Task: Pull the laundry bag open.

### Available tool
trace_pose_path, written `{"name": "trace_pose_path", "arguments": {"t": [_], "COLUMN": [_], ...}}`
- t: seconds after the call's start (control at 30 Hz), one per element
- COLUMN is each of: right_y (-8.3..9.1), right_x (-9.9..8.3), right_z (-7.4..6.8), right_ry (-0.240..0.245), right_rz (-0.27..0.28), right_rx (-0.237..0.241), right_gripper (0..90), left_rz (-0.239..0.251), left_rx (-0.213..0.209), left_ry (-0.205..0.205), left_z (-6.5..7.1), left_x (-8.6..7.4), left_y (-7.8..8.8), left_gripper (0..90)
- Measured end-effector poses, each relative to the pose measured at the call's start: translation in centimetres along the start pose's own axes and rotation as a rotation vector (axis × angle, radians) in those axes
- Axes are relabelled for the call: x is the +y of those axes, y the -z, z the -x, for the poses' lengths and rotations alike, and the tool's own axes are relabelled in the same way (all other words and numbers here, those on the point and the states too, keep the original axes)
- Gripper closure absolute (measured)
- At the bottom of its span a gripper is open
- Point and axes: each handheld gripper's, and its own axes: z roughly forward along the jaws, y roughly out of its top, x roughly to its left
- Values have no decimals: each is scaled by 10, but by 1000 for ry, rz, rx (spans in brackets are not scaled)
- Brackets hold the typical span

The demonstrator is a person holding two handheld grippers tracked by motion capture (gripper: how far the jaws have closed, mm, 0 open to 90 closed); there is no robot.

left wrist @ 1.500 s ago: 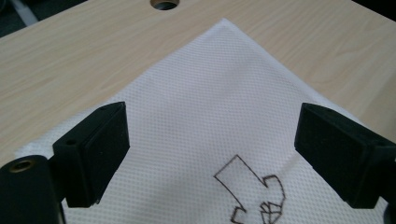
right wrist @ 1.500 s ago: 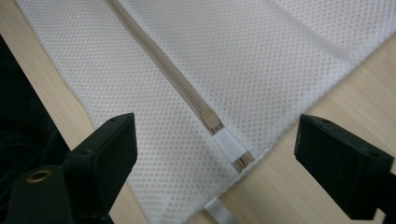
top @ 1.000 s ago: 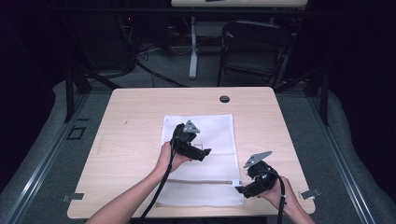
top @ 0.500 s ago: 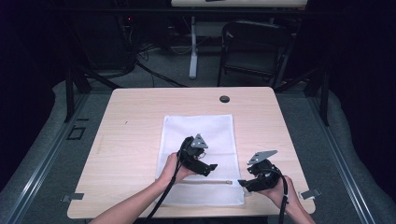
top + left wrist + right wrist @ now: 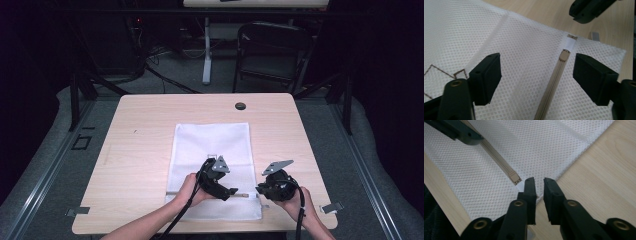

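1. Item: white mesh laundry bag (image 5: 212, 150), lying flat on the wooden table (image 5: 140, 130), its beige zipper (image 5: 554, 85) running along the edge nearest the person.
2. Zipper slider (image 5: 564, 55): sitting at the closed end of the track, between the left jaws and nearer the right-hand one, just ahead of the right jaws in the right gripper view (image 5: 514, 178).
3. Left gripper (image 5: 536, 72): jaws standing fairly wide and having just been closing; the zipper lies between them, the pads not yet pressing on it.
4. Right gripper (image 5: 539, 185): jaws having just been closing to a narrow gap at the bag's corner edge; whether mesh is pinched there cannot be told.
5. Step in hand, as judged: securing the corner while lining up on the slider.
6. Next move is calling for: left jaws lowering and closing on the slider tab, then drawing it along the track while the right gripper is anchoring the corner.
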Motion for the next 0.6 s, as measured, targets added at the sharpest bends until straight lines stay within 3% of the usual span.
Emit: {"name": "trace_pose_path", "arguments": {"t": [0.2, 0.33, 0.4, 0.43, 0.5, 0.6], "right_y": [-10, -19, -22, -23, -27, -28], "right_x": [1, 1, 1, 0, -1, -1], "right_z": [3, 3, 4, 4, 4, 4], "right_ry": [-12, -30, -33, -30, -39, -42], "right_rz": [-23, -42, -57, -68, -75, -79], "right_rx": [17, 26, 40, 35, 42, 48], "right_gripper": [883, 894, 896, 898, 900, 900], "left_rz": [-10, -27, -14, -12, -31, -25], "left_rx": [-50, -46, -70, -62, -64, -103], "left_ry": [-36, -74, -86, -92, -104, -95], "left_z": [6, 13, 15, 17, 18, 18], "left_x": [1, 3, 4, 5, 8, 8], "left_y": [-8, -16, -20, -23, -26, -33], "left_gripper": [362, 451, 492, 508, 556, 584]}}
